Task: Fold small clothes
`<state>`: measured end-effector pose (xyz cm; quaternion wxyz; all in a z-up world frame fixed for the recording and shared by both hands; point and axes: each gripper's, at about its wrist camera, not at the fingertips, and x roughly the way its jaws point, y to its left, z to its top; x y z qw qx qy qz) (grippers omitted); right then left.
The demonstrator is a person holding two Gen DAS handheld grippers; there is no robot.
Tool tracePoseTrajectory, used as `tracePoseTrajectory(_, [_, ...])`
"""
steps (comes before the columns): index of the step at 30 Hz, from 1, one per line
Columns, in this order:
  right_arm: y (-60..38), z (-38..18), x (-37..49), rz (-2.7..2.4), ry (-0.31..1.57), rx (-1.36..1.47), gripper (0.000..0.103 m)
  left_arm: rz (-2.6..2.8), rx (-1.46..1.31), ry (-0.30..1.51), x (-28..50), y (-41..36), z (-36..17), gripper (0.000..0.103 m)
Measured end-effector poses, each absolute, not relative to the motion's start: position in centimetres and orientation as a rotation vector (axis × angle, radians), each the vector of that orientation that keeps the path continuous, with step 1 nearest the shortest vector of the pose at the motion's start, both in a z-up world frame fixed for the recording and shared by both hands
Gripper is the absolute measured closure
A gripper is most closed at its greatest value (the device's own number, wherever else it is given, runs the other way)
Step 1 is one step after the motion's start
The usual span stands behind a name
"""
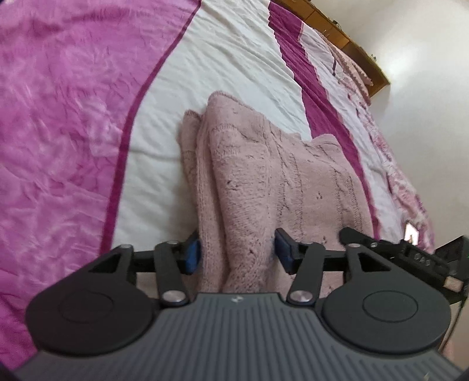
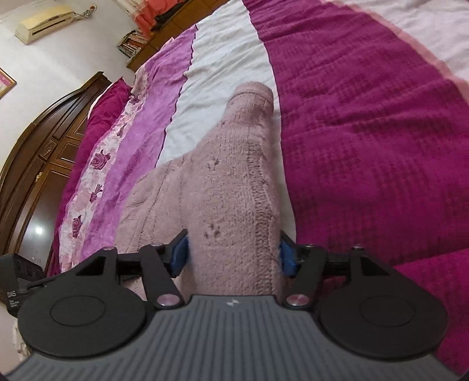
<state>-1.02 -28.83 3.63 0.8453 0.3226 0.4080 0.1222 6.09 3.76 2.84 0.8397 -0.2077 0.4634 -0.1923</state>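
Observation:
A pale pink knitted garment point(image 1: 263, 175) lies partly folded on the white band of a bedspread point(image 1: 234, 58). My left gripper point(image 1: 237, 252) has its blue pads on either side of a bunched fold of the knit and is shut on it. My right gripper point(image 2: 233, 253) is likewise shut on a thick fold of the same garment point(image 2: 228, 181), whose sleeve end point(image 2: 253, 96) stretches away over the white band. The right gripper's body shows at the right edge of the left wrist view point(image 1: 410, 252).
The bedspread has pink point(image 1: 58, 132) and magenta point(image 2: 366, 132) bands on both sides of the garment. A dark wooden headboard point(image 2: 38, 152) and a wall air conditioner point(image 2: 44, 23) are at the left. A wooden shelf point(image 1: 351, 47) runs along the wall.

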Motion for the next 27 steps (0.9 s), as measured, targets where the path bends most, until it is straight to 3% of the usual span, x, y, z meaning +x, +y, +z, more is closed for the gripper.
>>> tracePoseTrajectory(5, [-27.9, 5.3, -2.2, 0.241, 0.821, 0.593, 0.03, -0.36, -0.372, 0.946, 4.4, 3.9, 4.3, 0.047])
tracePoseTrajectory(11, [-26.5, 7.4, -5.6, 0.234, 0.744, 0.466, 0.023, -0.268, -0.293, 0.922, 1.7, 3.5, 5.3, 0.037])
tracePoseTrajectory(15, [-25.3, 8.3, -8.0, 0.255, 0.703, 0.416, 0.02, -0.237, -0.267, 0.913, -0.2, 3.0, 5.7, 0.019])
tracePoseTrajectory(27, [-23.0, 7.9, -12.3, 0.213, 0.709, 0.33, 0.017, -0.151, -0.164, 0.918, -4.3, 0.5, 6.1, 0.019])
